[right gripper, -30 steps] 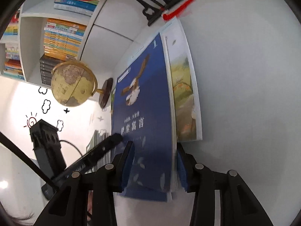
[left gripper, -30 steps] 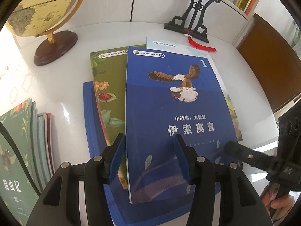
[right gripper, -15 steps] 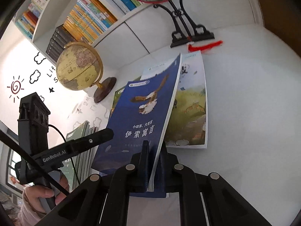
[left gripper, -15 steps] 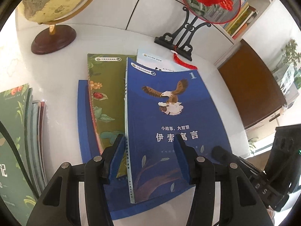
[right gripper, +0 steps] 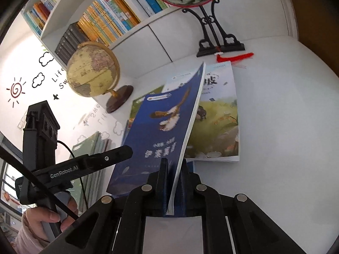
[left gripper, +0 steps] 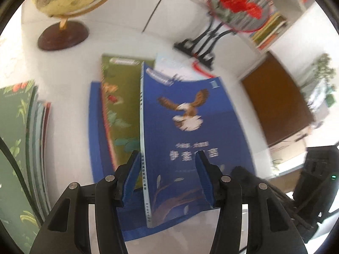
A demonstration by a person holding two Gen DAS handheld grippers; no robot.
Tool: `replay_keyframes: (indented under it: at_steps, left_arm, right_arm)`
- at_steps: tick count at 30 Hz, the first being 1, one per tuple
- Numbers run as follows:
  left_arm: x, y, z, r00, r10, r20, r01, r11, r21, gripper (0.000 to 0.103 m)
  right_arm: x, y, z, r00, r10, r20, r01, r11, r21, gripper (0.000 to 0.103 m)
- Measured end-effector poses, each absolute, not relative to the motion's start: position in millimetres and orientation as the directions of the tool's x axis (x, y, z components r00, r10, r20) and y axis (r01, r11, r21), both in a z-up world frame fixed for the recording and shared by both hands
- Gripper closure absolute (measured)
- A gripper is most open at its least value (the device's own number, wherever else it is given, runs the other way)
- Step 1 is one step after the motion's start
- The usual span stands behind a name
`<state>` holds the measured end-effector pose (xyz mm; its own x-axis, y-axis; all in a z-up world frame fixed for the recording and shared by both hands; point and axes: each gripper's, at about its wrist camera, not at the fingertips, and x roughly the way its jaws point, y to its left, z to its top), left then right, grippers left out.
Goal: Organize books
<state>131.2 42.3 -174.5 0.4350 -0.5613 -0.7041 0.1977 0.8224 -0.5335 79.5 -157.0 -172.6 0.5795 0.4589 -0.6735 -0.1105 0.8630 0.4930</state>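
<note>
The right gripper (right gripper: pixel 172 182) is pinching the lower edge of the blue eagle-cover paperback book (right gripper: pixel 163 131), tilting it up off the loose pile on the white table (right gripper: pixel 286 127). The left gripper (left gripper: pixel 166 180) is hovering spread, gripping nothing. Next, probably carrying it towards the green-covered book stack (left gripper: pixel 19 137).

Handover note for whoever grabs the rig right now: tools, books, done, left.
Right tool: shut on the blue eagle book, pinching its open page edge, that side tilted up off the pile.
Left tool: open, pads either side of the book's spine corner, not gripping.
Beneath: green book, illustrated book, blue book at the bottom. Stack stands at left.
Done: eagle book gripped.
Left: place it, then the rest.
</note>
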Motion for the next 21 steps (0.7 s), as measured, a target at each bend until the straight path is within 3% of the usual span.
replay_keyframes:
  at_steps: [3, 5, 9, 13, 21]
  left_arm:
    - [129, 55, -169, 0.466, -0.631, -0.621, 0.197, 0.758, -0.622, 0.055]
    - [137, 55, -182, 0.431, -0.636, -0.64, 0.152, 0.751, -0.643, 0.06]
    - [138, 46, -193, 0.417, -0.574, -0.705, 0.141, 0.807, -0.574, 0.065]
    - [143, 51, -193, 0.415, -0.569, -0.71, 0.119, 0.808, -0.577, 0.09]
    - [135, 56, -162, 0.477, -0.59, -0.652, 0.172, 0.79, -0.589, 0.091]
  right_arm:
    - [77, -153, -167, 0.599, 0.44, -0.669, -0.128, 0.877, 0.462, 0.093]
    - [78, -156, -173, 0.59, 0.442, -0.675, -0.106, 0.872, 0.478, 0.093]
    - [77, -160, -183, 0.586, 0.418, -0.694, -0.067, 0.879, 0.472, 0.093]
    - [76, -164, -183, 0.594, 0.426, -0.683, -0.057, 0.869, 0.492, 0.093]
    - [63, -161, -158, 0.667, 0.428, -0.61, -0.112, 0.867, 0.486, 0.093]
